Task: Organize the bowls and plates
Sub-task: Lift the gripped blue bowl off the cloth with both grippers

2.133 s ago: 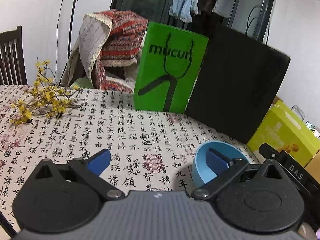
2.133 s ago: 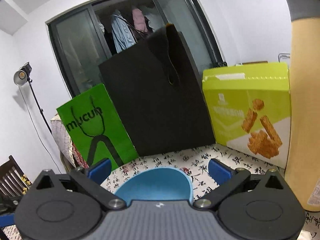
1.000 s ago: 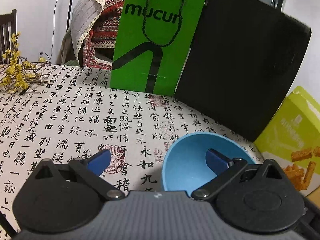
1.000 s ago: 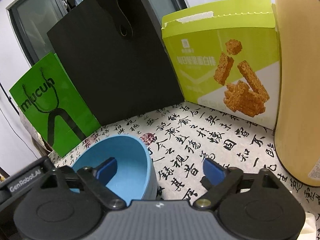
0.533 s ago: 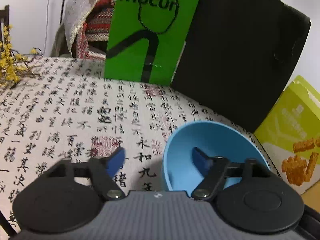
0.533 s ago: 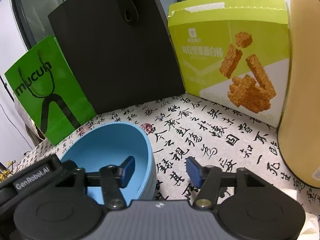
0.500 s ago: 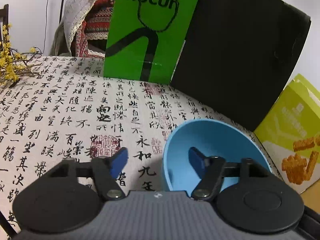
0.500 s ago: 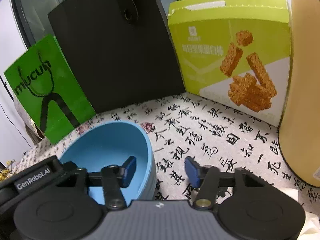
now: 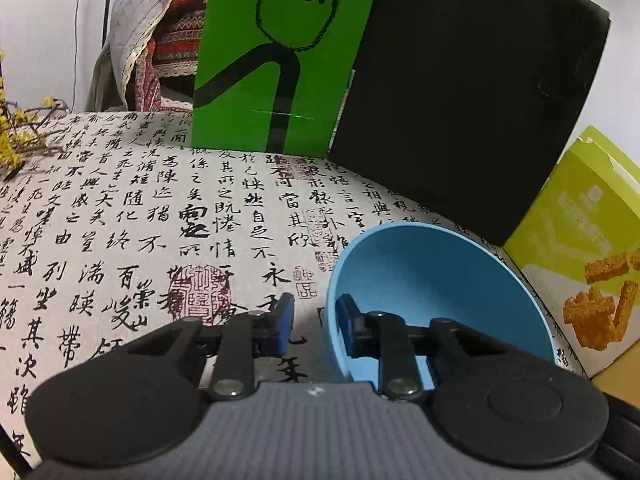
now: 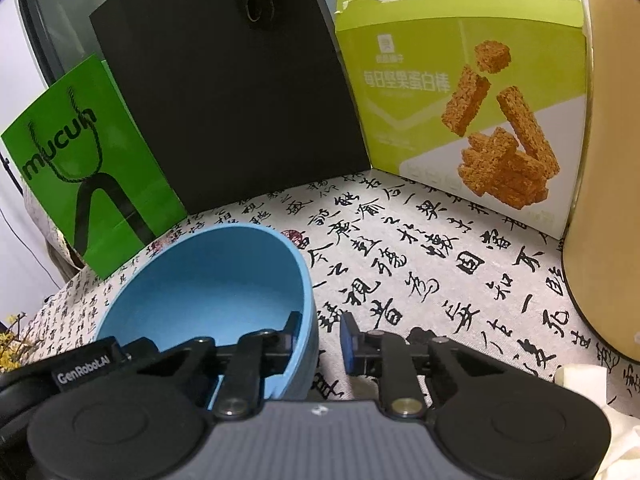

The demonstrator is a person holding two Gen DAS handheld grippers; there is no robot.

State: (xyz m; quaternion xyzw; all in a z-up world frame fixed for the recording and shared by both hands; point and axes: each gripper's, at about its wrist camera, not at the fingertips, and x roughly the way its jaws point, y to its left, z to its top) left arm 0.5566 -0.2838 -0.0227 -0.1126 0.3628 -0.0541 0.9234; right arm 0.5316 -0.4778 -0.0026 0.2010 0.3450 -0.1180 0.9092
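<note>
Your two wrist views look forward, low and close over the desk point(image 9: 120, 208), sharing the blue bowl point(image 9: 432, 280) point(image 10: 208, 272) and green bag point(image 9: 280, 60) point(image 10: 88, 160).
</note>
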